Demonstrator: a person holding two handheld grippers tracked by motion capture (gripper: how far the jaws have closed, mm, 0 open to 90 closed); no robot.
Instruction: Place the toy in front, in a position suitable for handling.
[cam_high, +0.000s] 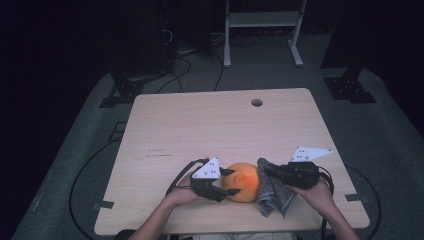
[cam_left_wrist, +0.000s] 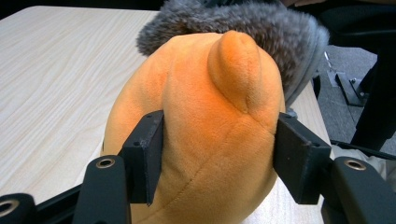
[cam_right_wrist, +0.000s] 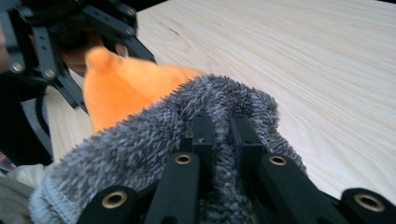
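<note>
An orange plush toy (cam_high: 243, 182) with a small ear lies near the table's front edge. My left gripper (cam_high: 227, 182) is shut on it: in the left gripper view both black pads (cam_left_wrist: 148, 154) press into the plush's (cam_left_wrist: 210, 135) sides. A grey fuzzy cloth (cam_high: 272, 192) lies against the toy's right side. My right gripper (cam_high: 265, 170) is shut on a fold of that cloth (cam_right_wrist: 154, 140), its two jaws close together with the fabric pinched between them. In the right gripper view the orange plush (cam_right_wrist: 121, 91) shows beyond the cloth, with the left gripper's black frame behind it.
The light wooden table (cam_high: 220, 125) has a round cable hole (cam_high: 257, 102) at its far side. A white frame (cam_high: 262, 30) and cables stand on the dark floor beyond it. The person's forearms enter from the bottom.
</note>
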